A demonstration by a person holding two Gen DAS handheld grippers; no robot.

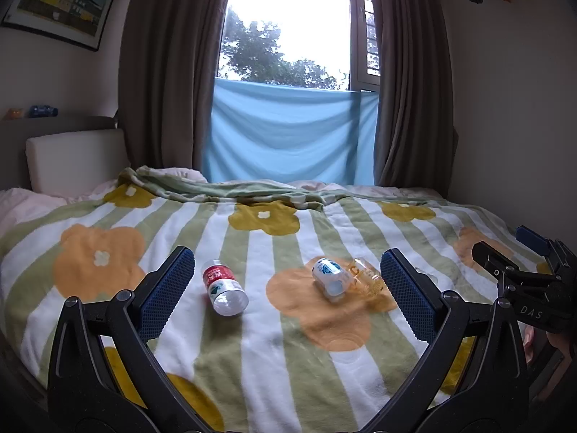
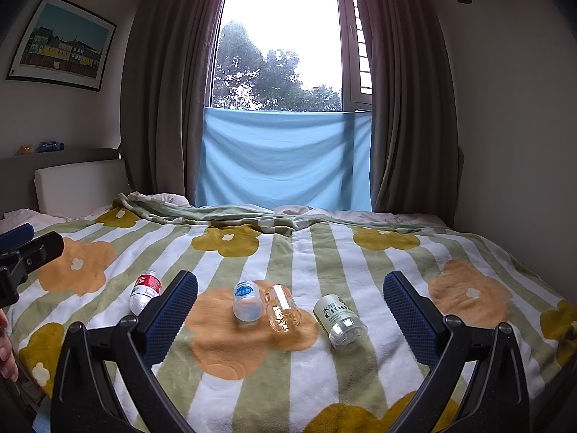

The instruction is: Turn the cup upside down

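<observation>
Cup on its side, both jaws spread

Cup [image 2: 282, 308], clear and amber-tinted, lies tipped over on the flowered blanket [image 2: 324, 252], ahead between my right gripper [image 2: 290, 308] fingers and touching nothing of mine. Just left of it a blue-labelled bottle [image 2: 247, 301] seems to touch it. My left gripper [image 1: 286, 292] hangs spread too, with a red-labelled bottle [image 1: 223, 287] lying ahead between its fingers.

Three bottles [image 2: 143, 291] [image 2: 247, 301] [image 2: 340, 319] and one clear cup [image 2: 282, 308] lie on one blanket [image 2: 324, 252].
</observation>
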